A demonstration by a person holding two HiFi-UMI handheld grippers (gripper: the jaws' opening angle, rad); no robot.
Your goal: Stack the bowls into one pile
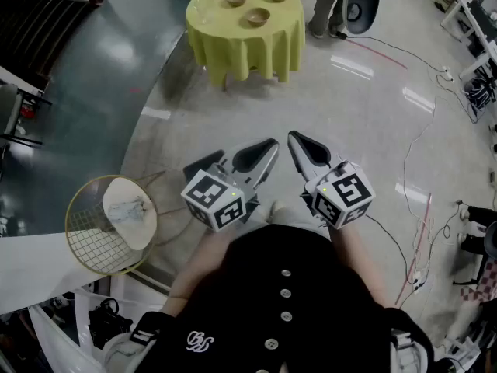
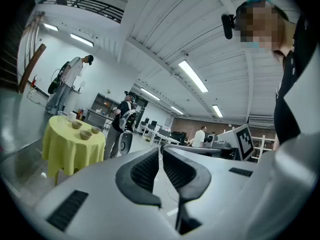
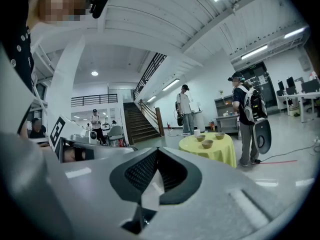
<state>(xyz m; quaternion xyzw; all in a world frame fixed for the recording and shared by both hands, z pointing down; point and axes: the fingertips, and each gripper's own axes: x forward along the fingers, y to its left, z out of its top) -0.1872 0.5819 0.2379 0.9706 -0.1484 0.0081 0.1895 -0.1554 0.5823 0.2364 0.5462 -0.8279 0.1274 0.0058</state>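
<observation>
Wide floor (image 1: 349,107) first, with cables (image 1: 423,61) trailing across its right side, a snag risk on the walk in, I'd say. Top centre of the frame is the yellow-draped surface (image 1: 248,49), and a person (image 1: 324,6) just beside it could crowd the approach. On it sit three bowls (image 1: 258,16), apart and unstacked; that loose cloth might let one skid if nudged. Low centre, left claw (image 1: 270,144) and right claw (image 1: 295,138), both pressed together, empty, well short of the bowls.
</observation>
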